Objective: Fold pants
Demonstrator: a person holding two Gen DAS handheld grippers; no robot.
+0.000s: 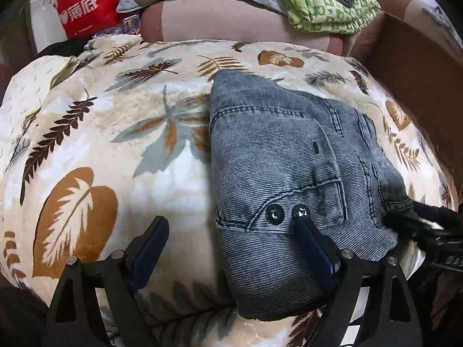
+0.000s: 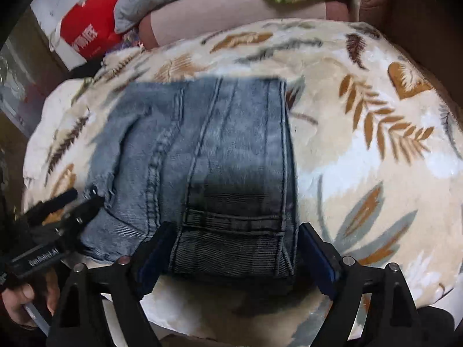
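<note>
Both tongs, left (image 1: 231,225) and right (image 2: 234,237), stand spread; the folded grey-blue denim pants (image 2: 220,144) seem released, so back off without snagging the waistband.

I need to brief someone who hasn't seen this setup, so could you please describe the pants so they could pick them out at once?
Start at the cream blanket with brown and grey leaf prints that covers the surface. On it lies a compact folded bundle, the jeans. They are faded blue-grey denim with two dark round buttons at the waistband, unlike the green patterned cloth and the red bag farther back.
</note>
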